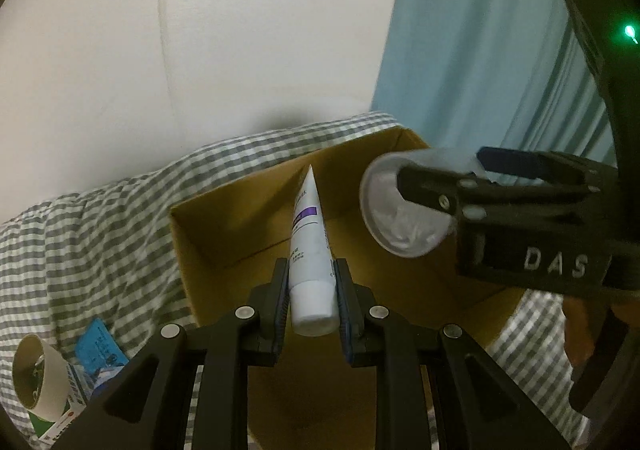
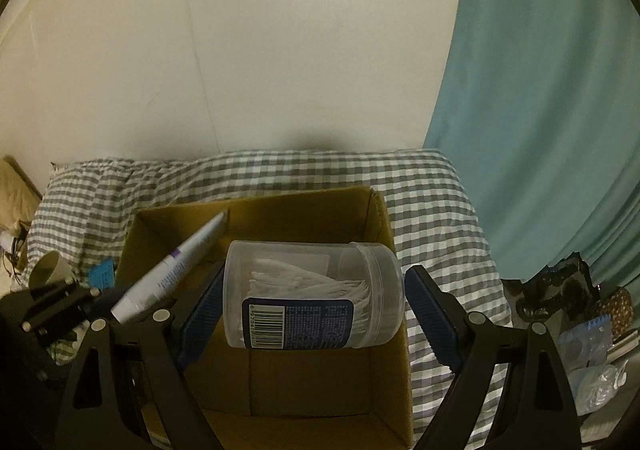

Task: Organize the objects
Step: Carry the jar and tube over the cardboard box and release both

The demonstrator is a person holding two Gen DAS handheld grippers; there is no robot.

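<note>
A bed (image 2: 432,210) covered in grey-and-white checked cloth carries an open cardboard box (image 2: 384,234). Left of the box lie a paper cup (image 1: 36,378) on its side and a blue packet (image 1: 100,348).

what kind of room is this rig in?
Probably a bedroom at home. A grey-and-white checked bedsheet covers the soft surface against a plain white wall, with a teal curtain alongside. The cardboard box rests on the bedding, toiletries and clutter around it.

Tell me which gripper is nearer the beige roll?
Left. The left gripper hangs over the box's left side, beside the beige roll; the right gripper holds a jar farther right.
</note>
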